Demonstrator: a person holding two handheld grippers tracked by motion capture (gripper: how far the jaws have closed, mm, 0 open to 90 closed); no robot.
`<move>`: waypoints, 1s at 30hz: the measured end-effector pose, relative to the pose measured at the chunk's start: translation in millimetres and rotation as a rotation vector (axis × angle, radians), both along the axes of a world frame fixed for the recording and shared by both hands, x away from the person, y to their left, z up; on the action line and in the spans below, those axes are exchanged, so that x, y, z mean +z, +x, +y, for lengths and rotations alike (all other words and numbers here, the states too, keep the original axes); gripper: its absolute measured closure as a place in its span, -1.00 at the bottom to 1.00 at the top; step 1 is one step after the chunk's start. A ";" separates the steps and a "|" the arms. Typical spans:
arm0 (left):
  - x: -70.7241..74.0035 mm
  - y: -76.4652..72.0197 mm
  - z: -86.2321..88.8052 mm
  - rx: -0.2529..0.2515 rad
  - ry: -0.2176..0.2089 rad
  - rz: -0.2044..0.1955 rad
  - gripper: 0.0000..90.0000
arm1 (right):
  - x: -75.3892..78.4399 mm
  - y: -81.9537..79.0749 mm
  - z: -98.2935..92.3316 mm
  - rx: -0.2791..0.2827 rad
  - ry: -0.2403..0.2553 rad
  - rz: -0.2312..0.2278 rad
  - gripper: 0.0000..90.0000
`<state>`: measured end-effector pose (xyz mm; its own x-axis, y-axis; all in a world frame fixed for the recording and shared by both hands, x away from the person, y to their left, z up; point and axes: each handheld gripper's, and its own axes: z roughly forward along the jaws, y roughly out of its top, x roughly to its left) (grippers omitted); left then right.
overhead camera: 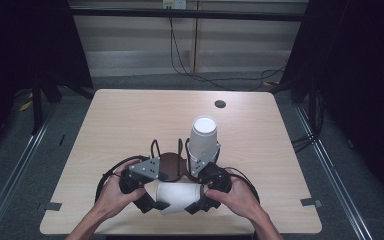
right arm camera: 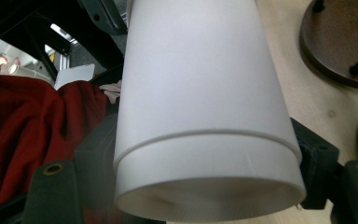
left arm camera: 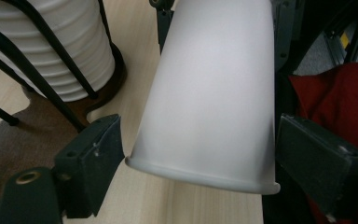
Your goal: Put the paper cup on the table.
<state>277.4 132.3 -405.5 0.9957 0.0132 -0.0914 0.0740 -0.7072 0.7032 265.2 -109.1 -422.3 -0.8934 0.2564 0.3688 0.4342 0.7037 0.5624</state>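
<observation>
A white, matt paper cup (left arm camera: 209, 93) is lying between two black matt plastic grippers, its smooth wall showing a faint seam ring near the rim. A stack of white ribbed paper cups (overhead camera: 203, 136) is standing in a thin black wire holder (left arm camera: 51, 70), probably metal, on a dark brown disc base (overhead camera: 172, 166). The pale wood-grain table (overhead camera: 130, 120) is looking smooth and lightly satin. Red cloth (right arm camera: 23, 126) is showing soft folds.

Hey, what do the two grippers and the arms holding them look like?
Both grippers, left and right, are black, each topped by a grey three-cornered plate with small holes. A black cable loops from each. The fingers are blocky black pads with screw holes behind them. The forearms are bare, with no sleeves or gloves.
</observation>
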 end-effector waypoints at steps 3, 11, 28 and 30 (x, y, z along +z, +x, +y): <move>2.1 -0.2 2.3 0.025 -0.030 0.009 -0.66 | 0.6 -0.9 -4.4 -0.013 -0.011 -0.002 -0.44; 2.0 -3.8 17.0 0.076 -0.044 0.003 -0.65 | -0.2 -2.9 -19.5 -0.062 0.004 -0.006 -0.44; -17.0 -4.2 40.2 0.210 -0.212 0.057 -0.65 | 3.2 -5.9 -39.5 -0.131 0.148 -0.068 -0.44; -18.8 -4.3 42.1 0.217 -0.227 0.066 -0.65 | 3.8 -5.4 -41.0 -0.134 0.174 -0.074 -0.44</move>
<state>273.1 174.4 -424.3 0.9637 0.1965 -0.1809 0.2567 -0.4951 0.8300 259.8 -150.1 -418.5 -0.8817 0.3131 0.3530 0.4707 0.5323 0.7036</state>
